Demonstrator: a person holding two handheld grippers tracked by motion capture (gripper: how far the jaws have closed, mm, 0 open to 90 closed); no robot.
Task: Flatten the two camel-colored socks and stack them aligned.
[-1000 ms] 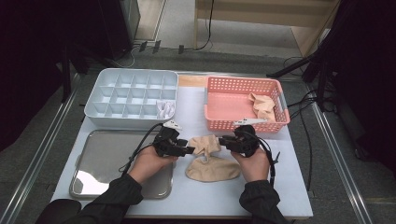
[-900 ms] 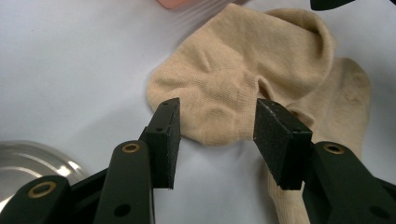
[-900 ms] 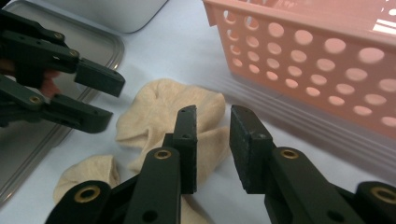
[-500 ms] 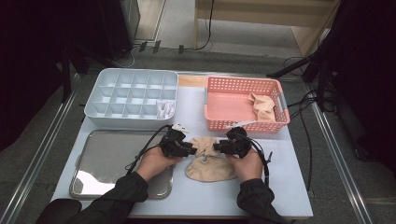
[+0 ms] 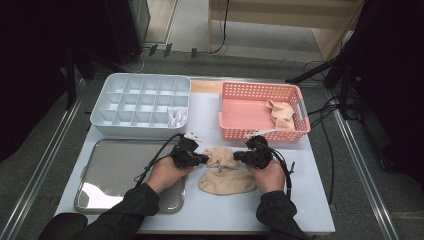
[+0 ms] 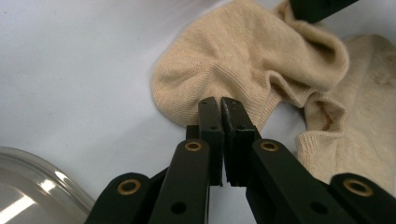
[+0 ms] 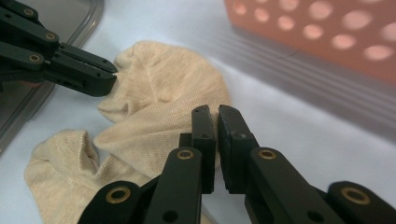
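A beige sock [image 5: 220,156] lies bunched on the white table between my two grippers, above a second beige sock [image 5: 227,182] lying flat. My left gripper [image 5: 201,158] is shut on the bunched sock's left edge [image 6: 233,60]. Opposite it, my right gripper [image 5: 238,157] is pinched shut on the right edge [image 7: 163,88]. In the right gripper view the left gripper [image 7: 112,74] touches the sock from the upper left. The flat sock [image 7: 60,163] spreads below it. The right gripper's tip [image 6: 322,9] shows at the top of the left gripper view.
A pink basket [image 5: 260,131] behind the right gripper holds another beige sock [image 5: 281,114]. A white compartment tray [image 5: 140,100] at the back left has a white cloth item [image 5: 177,117] in one cell. A metal tray [image 5: 120,170] lies under the left forearm.
The right gripper has moved left toward the left one, so the sock that was stretched between them is now bunched up. The left gripper shifted slightly right and down.
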